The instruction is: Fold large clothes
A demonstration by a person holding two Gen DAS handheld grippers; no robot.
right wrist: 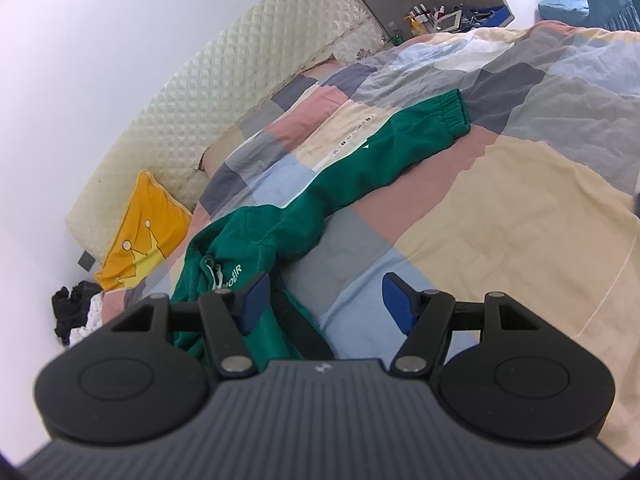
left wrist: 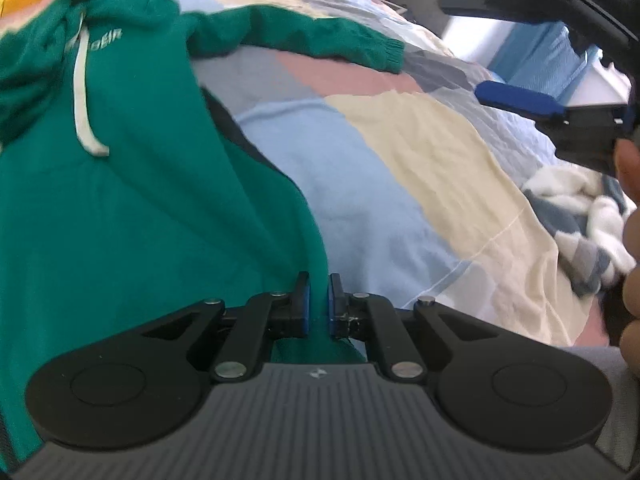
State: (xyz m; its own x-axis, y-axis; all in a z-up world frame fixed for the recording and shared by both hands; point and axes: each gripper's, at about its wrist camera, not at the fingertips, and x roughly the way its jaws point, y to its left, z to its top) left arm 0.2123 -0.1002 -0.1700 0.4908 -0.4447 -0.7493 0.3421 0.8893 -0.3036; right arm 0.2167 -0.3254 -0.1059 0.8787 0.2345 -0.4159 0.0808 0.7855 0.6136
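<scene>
A green hoodie [left wrist: 120,184] with a white drawstring [left wrist: 82,96] lies on a patchwork quilt [left wrist: 360,200]. One sleeve [left wrist: 320,36] stretches out to the right, ending in a ribbed cuff [left wrist: 390,54]. My left gripper [left wrist: 319,304] is shut on the hoodie's lower edge, green cloth pinched between its blue pads. My right gripper [right wrist: 326,300] is open and empty above the hoodie's body [right wrist: 256,240]; the sleeve [right wrist: 392,140] runs away from it. The right gripper also shows in the left wrist view [left wrist: 520,48], open, at the upper right.
A yellow crown-print pillow [right wrist: 140,224] leans on the quilted headboard [right wrist: 240,64]. Dark and white clothes [right wrist: 76,312] lie piled at the bed's left. A white-and-grey fluffy blanket [left wrist: 580,216] lies at the right. A shelf with bottles [right wrist: 432,16] stands beyond the bed.
</scene>
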